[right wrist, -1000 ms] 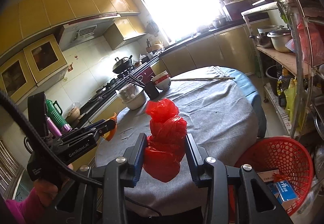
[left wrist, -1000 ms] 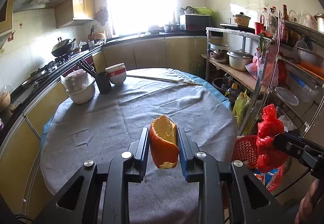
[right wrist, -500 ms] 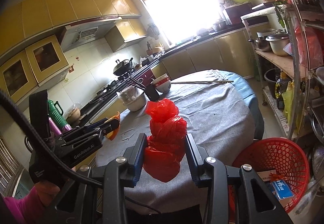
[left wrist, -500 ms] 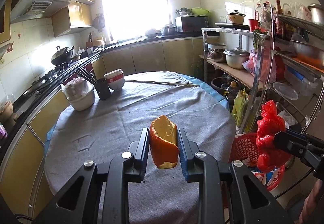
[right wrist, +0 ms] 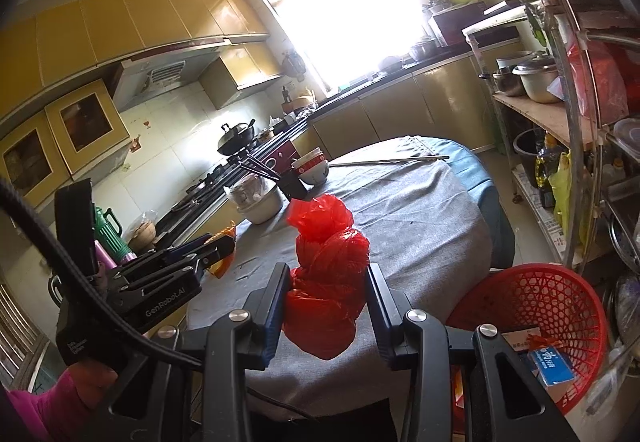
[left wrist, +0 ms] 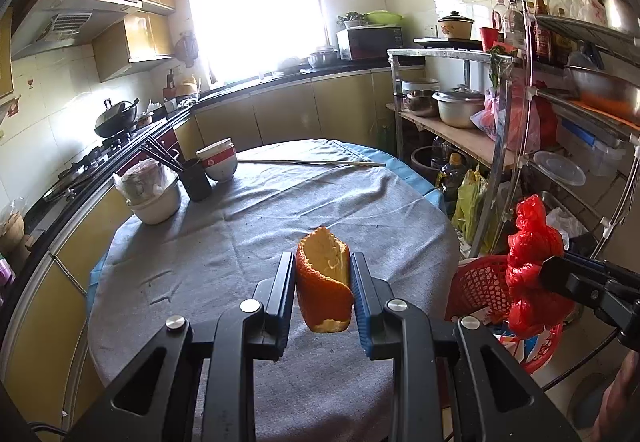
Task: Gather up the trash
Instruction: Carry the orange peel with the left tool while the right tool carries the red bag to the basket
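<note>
My left gripper (left wrist: 323,282) is shut on a curled piece of orange peel (left wrist: 325,284), held above the near part of the round table (left wrist: 248,234) with its grey cloth. In the right wrist view my right gripper (right wrist: 326,296) is shut on a knotted red plastic bag (right wrist: 326,282), held over the table's near right edge. The left wrist view shows that bag (left wrist: 530,274) at the right, above a red mesh basket (left wrist: 478,288). That basket (right wrist: 536,314) stands on the floor to the right of the table with a few packets inside. The left gripper (right wrist: 218,252) with the peel shows at the left.
Stacked bowls (left wrist: 218,162), a dark chopstick cup (left wrist: 196,182) and a covered bowl (left wrist: 154,192) stand at the table's far left. A long stick (left wrist: 312,162) lies across its far edge. Metal shelves (left wrist: 516,130) with pots and bottles crowd the right side.
The left gripper has drifted a little sideways with the peel, so the table and basket sit slightly differently in its view. The right gripper and bag have kept still.
</note>
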`<state>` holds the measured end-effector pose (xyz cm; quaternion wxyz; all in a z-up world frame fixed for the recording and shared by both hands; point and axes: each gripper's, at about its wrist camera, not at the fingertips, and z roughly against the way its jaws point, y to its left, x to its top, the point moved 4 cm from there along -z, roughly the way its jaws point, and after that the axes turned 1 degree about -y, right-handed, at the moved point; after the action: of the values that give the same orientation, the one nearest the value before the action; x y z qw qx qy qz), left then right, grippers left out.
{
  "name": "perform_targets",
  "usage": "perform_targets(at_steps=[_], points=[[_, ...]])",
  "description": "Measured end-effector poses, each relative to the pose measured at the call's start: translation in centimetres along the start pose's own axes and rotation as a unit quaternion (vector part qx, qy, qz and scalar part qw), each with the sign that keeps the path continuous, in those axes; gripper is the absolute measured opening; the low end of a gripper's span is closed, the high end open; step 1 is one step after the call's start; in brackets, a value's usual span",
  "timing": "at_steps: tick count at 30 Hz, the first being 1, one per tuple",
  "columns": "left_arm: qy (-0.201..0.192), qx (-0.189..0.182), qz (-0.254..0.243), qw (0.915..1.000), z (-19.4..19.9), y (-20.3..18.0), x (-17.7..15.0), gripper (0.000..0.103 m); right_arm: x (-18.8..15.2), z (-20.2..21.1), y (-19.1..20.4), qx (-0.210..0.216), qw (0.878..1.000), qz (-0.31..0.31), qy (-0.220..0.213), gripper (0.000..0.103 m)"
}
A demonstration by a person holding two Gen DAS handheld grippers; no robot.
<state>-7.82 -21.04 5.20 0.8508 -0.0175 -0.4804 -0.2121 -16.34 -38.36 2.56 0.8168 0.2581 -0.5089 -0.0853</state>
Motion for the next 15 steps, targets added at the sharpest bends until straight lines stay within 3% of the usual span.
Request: perform_targets(at_steps=[15], points=[[0.002, -0.005, -0.026, 0.9997, -0.3, -2.4, 0.1, 0.028, -0.5, 1.8, -2.3, -0.013, 0.999, -0.028, -0.011, 0.041]])
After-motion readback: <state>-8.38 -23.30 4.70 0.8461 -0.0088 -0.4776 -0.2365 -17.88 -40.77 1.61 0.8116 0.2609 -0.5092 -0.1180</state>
